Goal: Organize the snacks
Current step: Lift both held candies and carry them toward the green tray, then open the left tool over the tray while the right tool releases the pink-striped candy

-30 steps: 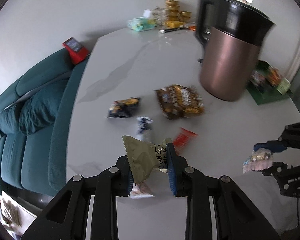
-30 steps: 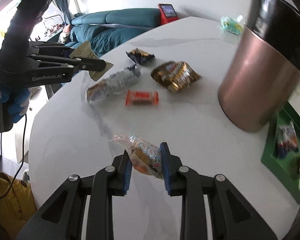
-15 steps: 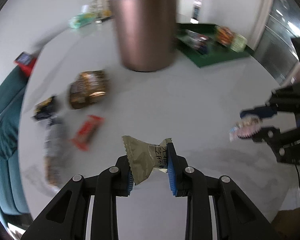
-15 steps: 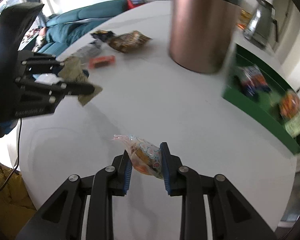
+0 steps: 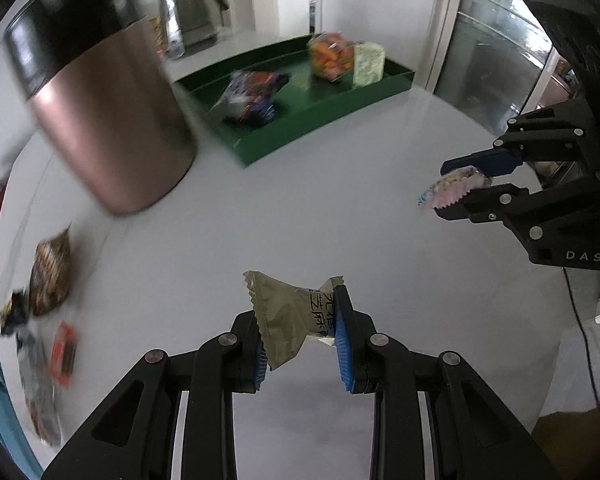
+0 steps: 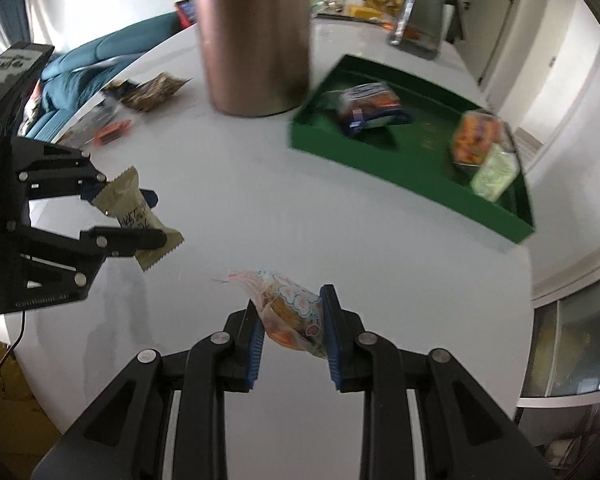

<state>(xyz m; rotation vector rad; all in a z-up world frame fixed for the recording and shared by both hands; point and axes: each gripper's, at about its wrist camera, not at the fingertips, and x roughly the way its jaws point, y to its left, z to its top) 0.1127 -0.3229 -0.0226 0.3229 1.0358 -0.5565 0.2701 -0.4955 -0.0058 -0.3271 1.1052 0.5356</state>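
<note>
My left gripper [image 5: 300, 336] is shut on an olive-green snack packet [image 5: 288, 316] and holds it above the white table [image 5: 300, 216]. My right gripper [image 6: 290, 332] is shut on a clear pink snack packet [image 6: 290, 316], also held above the table. Each gripper shows in the other's view: the right one [image 5: 466, 190] with its packet [image 5: 452, 186], the left one [image 6: 132, 216] with its packet [image 6: 134, 216]. A green tray [image 6: 404, 168] holds several snacks, and it lies ahead in the left wrist view [image 5: 312, 116].
A tall copper canister [image 5: 108, 128] with a black lid stands left of the tray. Loose snacks lie at the table's left: a brown packet [image 5: 50, 276], a red bar [image 5: 64, 352], a silver packet [image 5: 38, 396]. A metal kettle [image 6: 422, 12] stands behind. A teal sofa [image 6: 88, 64] is beyond the table.
Both grippers have swung right, away from the loose snacks and toward the green tray, each still holding its packet. The tray now fills more of both views.
</note>
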